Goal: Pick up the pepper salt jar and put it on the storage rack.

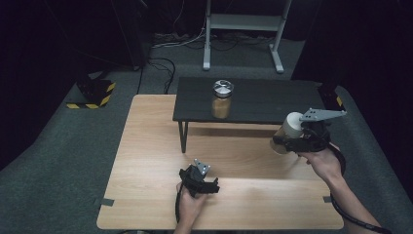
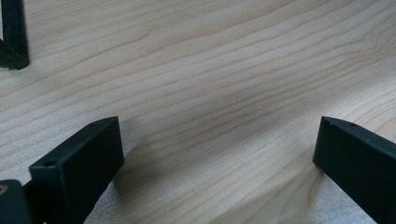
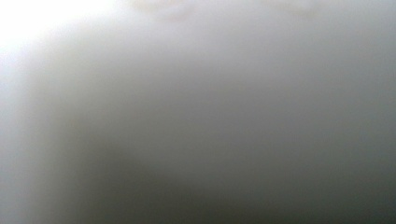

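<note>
The right gripper (image 1: 288,141) has its fingers clamped on a tilted white-lidded cylindrical jar (image 1: 287,132), lifted off the wooden surface (image 1: 146,146). It could slip, the grip seemingly off-centre. The left gripper (image 1: 200,184) rests wide open, empty.

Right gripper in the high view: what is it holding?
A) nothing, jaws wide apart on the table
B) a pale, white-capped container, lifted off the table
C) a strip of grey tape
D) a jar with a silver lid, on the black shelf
B: the right gripper is clamped on a pale container with a white cap, tilted and held above the wooden table, while the silver-lidded jar stands apart on the black shelf.
</note>
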Demonstrator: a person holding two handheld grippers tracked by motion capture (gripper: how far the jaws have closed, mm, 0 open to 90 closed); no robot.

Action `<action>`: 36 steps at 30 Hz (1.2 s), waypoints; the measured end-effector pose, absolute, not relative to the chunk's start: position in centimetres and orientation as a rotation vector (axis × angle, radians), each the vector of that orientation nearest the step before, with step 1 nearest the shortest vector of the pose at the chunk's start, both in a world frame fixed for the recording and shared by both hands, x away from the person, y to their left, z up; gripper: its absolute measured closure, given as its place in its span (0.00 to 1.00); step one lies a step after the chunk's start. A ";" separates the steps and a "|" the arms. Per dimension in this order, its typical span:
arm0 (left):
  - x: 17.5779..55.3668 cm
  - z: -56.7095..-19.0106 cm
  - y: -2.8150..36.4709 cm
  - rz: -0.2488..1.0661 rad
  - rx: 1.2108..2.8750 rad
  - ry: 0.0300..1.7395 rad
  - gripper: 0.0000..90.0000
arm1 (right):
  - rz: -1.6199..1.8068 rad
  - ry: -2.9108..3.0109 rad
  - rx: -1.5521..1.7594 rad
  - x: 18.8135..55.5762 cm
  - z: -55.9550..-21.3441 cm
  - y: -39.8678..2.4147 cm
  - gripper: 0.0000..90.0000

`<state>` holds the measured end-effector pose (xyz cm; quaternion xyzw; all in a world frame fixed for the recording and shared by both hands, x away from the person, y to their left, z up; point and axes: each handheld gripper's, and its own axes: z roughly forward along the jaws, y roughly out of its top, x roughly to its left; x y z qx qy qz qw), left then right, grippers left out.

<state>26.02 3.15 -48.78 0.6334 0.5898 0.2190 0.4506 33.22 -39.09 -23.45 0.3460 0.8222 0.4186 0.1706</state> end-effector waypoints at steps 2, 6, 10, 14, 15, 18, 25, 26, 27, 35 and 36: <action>26.0 -48.8 3.1 0.541 1.565 1.458 0.02 | 1.193 2.340 0.976 33.5 -22.9 -39.1 0.34; 26.0 -48.8 3.1 0.542 1.564 1.458 0.02 | 1.189 2.337 0.970 33.9 -22.2 -39.0 0.34; 26.0 -48.7 3.2 0.543 1.575 1.456 0.02 | 1.188 2.334 0.971 34.4 -21.7 -39.0 0.34; 26.0 -48.7 3.2 0.543 1.575 1.456 0.02 | 1.180 2.325 0.975 34.9 -21.1 -38.8 0.34; 26.0 -48.7 3.2 0.543 1.575 1.456 0.02 | 1.180 2.325 0.975 34.9 -21.1 -38.8 0.34; 26.0 -48.7 3.2 0.543 1.575 1.456 0.02 | 1.189 2.314 0.986 35.5 -20.6 -38.9 0.34; 26.0 -48.7 3.2 0.542 1.569 1.457 0.02 | 1.169 2.287 1.012 37.0 -19.7 -38.5 0.34; 26.0 -48.8 3.2 0.541 1.566 1.459 0.02 | 1.165 2.283 1.019 37.3 -19.6 -38.4 0.34; 26.0 -48.7 3.2 0.542 1.571 1.457 0.02 | 1.163 2.281 1.024 37.4 -19.6 -38.3 0.34; 26.0 -48.7 3.3 0.543 1.574 1.455 0.02 | 1.108 2.248 1.073 39.0 -19.5 -36.8 0.34; 26.0 -48.7 3.3 0.542 1.577 1.456 0.02 | 1.099 2.247 1.077 39.3 -19.5 -36.7 0.34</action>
